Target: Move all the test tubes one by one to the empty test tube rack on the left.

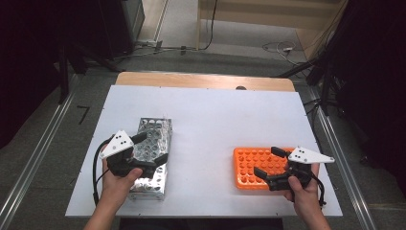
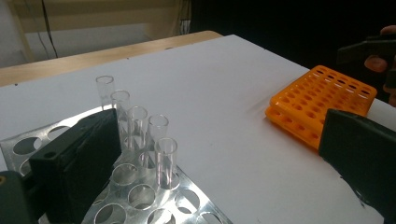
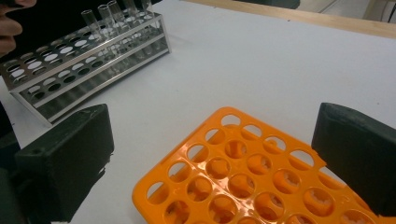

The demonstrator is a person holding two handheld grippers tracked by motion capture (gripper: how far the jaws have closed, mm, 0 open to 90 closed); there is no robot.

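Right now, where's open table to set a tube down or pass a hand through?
The widest bare stretch of table lies between the metal rack and the orange rack, plus the far strip beyond both. It is crowded at the left gripper over the metal rack and the right gripper over the orange one.

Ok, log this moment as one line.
left gripper: open over metal rack | glass tubes: in metal rack | right gripper: open over orange rack, holding nothing
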